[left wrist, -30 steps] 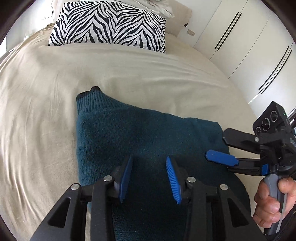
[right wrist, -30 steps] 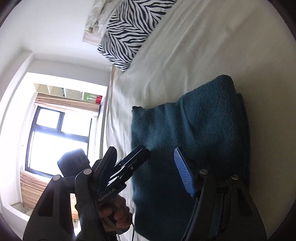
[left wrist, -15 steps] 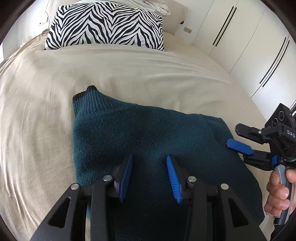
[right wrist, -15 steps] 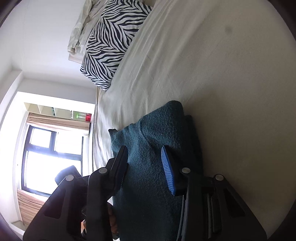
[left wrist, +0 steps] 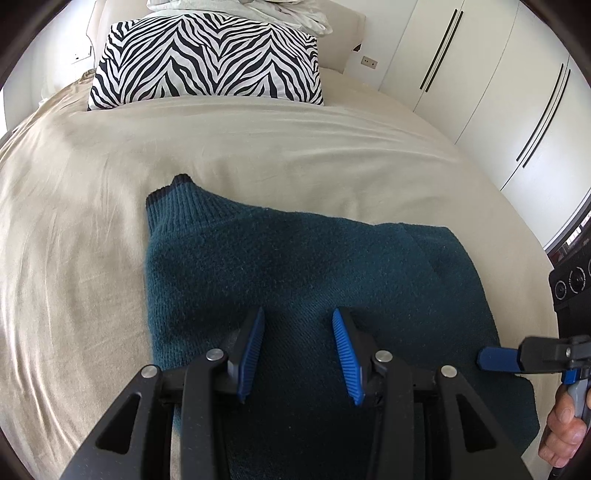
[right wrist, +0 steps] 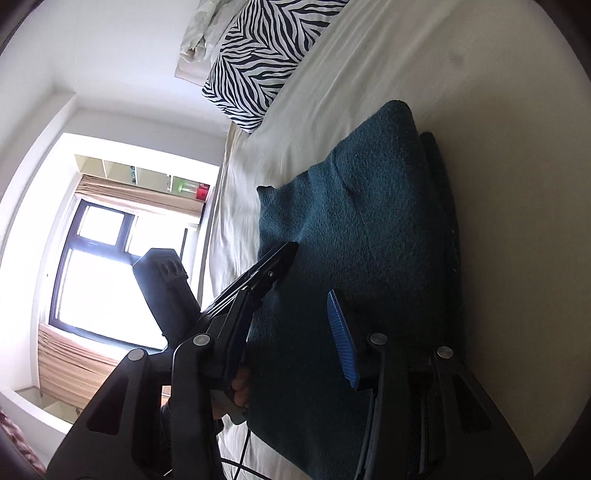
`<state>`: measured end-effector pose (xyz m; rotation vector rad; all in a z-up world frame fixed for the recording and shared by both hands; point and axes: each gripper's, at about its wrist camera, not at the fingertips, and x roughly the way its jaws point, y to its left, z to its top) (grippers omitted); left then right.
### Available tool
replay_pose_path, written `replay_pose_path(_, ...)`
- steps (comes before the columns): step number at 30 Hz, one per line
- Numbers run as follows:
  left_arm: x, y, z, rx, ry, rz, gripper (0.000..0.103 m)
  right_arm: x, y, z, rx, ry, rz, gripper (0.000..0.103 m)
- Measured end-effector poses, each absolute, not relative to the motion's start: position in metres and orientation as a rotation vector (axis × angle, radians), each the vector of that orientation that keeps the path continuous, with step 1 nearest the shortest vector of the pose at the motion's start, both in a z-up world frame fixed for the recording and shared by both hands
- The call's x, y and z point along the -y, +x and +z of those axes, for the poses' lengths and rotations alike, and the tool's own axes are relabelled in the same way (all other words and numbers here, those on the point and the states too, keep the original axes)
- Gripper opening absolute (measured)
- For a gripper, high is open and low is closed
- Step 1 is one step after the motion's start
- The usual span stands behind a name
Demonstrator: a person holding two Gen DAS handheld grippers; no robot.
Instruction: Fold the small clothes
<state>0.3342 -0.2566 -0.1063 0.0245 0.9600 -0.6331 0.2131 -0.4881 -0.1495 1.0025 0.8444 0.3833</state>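
Note:
A teal knitted sweater (left wrist: 295, 266) lies folded flat on the beige bed sheet (left wrist: 74, 229), its dark-edged ribbed cuff (left wrist: 173, 192) pointing toward the pillow. My left gripper (left wrist: 298, 317) hovers over the near middle of the sweater, open, with nothing pinched between its blue pads. My right gripper (right wrist: 291, 299) sits low over the sweater (right wrist: 369, 229) near its right edge. Its jaws are opening, and only flat fabric shows behind the gap. One of its blue pads (left wrist: 495, 360) shows at the sweater's right border in the left wrist view, with a hand (left wrist: 565, 432) on the handle.
A zebra-print pillow (left wrist: 207, 62) and crumpled white bedding (left wrist: 258, 9) lie at the head of the bed. White wardrobe doors (left wrist: 498, 85) stand to the right. A bright window (right wrist: 103, 266) is on the far side. Bare sheet surrounds the sweater.
My right gripper narrowed its jaws and slid toward the near right edge of the sweater. The left gripper stayed over the sweater with the same gap.

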Motion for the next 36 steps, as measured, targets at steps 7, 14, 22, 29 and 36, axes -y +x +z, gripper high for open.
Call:
replay_pose_path(7, 0.258, 0.331, -0.106, -0.948, 0.040, -0.625, 0.044, 0.473, 0.169, -0.152, -0.911, 0.940, 0.411, 0.043)
replay_pose_path(14, 0.248, 0.308, -0.085, -0.919, 0.047, -0.596, 0.043, 0.478, 0.120, -0.171, -0.888, 1.006, 0.405, 0.042)
replay_pose_path(22, 0.198, 0.225, -0.074, -0.921, 0.034, -0.603, 0.050, 0.475, 0.053, -0.174, -0.875, 0.995, 0.356, 0.044)
replay_pose_path(29, 0.162, 0.186, -0.080, -0.973, -0.032, -0.610, 0.059, 0.503, 0.038, -0.143, -0.744, 0.984, 0.225, 0.068)
replay_pose_path(36, 0.135, 0.226, -0.069, -0.953, -0.213, -0.580, 0.086, 0.514, 0.108, -0.134, -0.787, 0.969, 0.199, 0.069)
